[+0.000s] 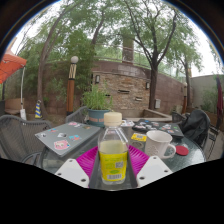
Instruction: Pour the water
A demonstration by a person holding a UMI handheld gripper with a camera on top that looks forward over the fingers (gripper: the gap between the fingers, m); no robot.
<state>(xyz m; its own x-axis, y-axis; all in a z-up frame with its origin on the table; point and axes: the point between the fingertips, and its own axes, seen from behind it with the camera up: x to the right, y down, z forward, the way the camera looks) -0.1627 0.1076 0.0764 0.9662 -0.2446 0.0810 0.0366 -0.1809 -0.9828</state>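
Setting: an outdoor patio, with tall trees (120, 30) overhead and a brick wall (125, 85) running across the back.
Table: a dark metal mesh table (85, 125) spreads out ahead of the fingers and carries everything below.
Chairs: a dark metal chair (18, 135) stands at the table's left side; on the right a dark bag or jacket (196, 125) is slumped over another seat.
Laptop: a grey, closed laptop (68, 137) with stickers on its lid lies flat on the table, left of the bottle and beyond the left finger.
Planter: a green plant in a pot (97, 103) sits at the far side of the table, behind the laptop.
Gripper: the gripper (113, 163) is spread fairly wide, its white fingers low in the view and the magenta pads (88, 160) facing inward on both sides of the bottle.
Bottle: a clear plastic bottle (113, 150) with a white cap and a yellow-green label stands upright between the fingers, its label level with the pads.
Grip: the pads sit close against the bottle's sides, but whether both press on it cannot be told.
Mug: a white mug (160, 145) stands on the table just right of the bottle, beyond the right finger.
Small items: a yellow object (139, 138) lies behind the mug and a red one (182, 150) to its right; neither can be identified.
Hidden: the bottle's base and the table under it are cut off below the fingers.
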